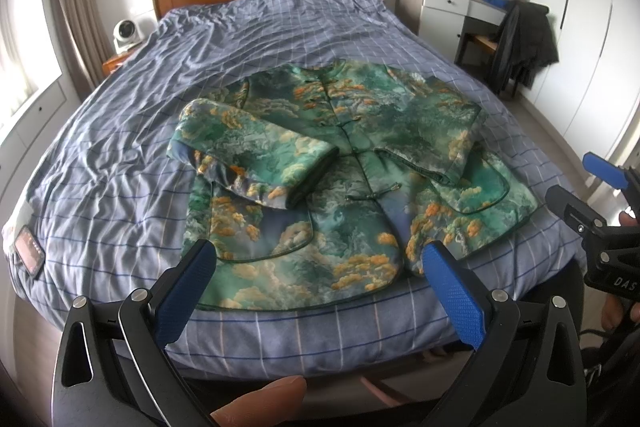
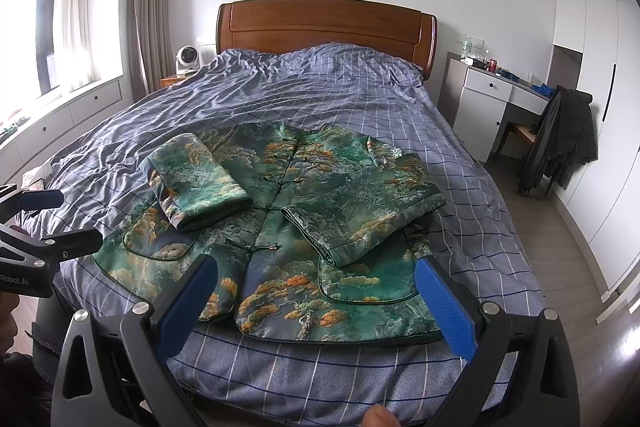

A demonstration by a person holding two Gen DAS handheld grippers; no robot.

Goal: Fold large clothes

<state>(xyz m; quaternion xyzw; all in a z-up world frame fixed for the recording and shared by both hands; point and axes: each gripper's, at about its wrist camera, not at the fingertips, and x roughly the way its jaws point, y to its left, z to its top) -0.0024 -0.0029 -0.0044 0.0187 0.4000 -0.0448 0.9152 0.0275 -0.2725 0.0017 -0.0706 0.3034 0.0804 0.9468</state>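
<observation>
I cannot identify the small items on the counter point(image 2: 496, 69); they are too small. The folded sleeves hide part of the jacket point(image 1: 352, 163) front from me.

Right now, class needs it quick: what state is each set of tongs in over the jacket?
Left tongs: open, holding nothing, above the green printed padded jacket.
Right tongs: open, holding nothing.

Soft daylight from the window point(image 2: 24, 39), blown out white there, leaves both views sharp, with strongly curved, dark-cornered edges.
</observation>
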